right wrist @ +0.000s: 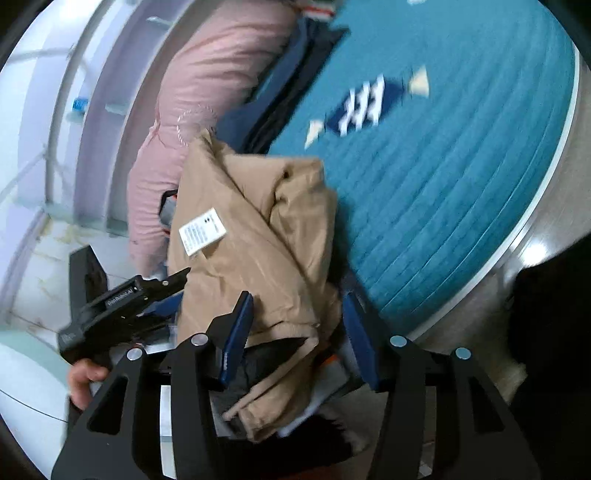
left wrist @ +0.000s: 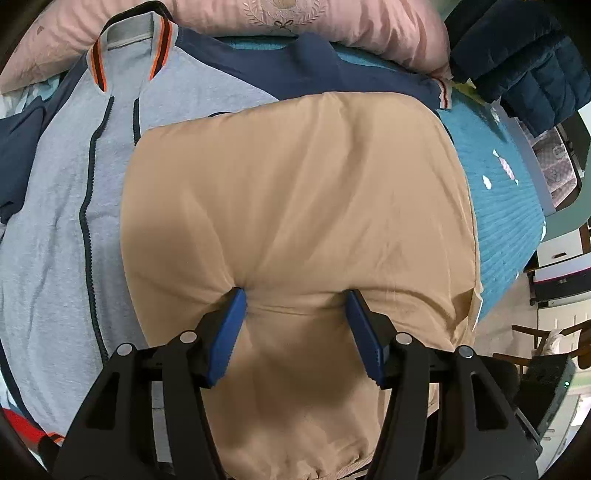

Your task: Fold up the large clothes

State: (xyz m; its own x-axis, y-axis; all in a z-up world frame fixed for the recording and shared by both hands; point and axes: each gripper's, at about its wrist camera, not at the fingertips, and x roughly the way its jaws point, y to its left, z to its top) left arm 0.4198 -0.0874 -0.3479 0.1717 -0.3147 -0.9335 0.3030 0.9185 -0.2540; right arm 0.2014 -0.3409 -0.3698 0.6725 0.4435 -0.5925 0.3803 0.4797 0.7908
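Note:
A tan garment (left wrist: 295,206) lies folded on top of a grey and navy zip jacket (left wrist: 62,192) on the teal bed. My left gripper (left wrist: 295,295) is open, its blue pads (left wrist: 227,332) pressing down on the tan cloth with fabric bunched between them. In the right wrist view the tan garment (right wrist: 255,236) shows as a folded bundle with a white care label (right wrist: 201,230). My right gripper (right wrist: 299,299) is open, with the bundle's edge lying between its fingers. The left gripper body (right wrist: 122,302) and a hand show at the left.
A pink quilt (left wrist: 295,26) lies along the far side of the bed, also in the right wrist view (right wrist: 192,110). A dark navy puffer jacket (left wrist: 524,51) sits at the top right. The teal bedspread (right wrist: 443,166) stretches to the right. Chairs (left wrist: 546,339) stand beside the bed.

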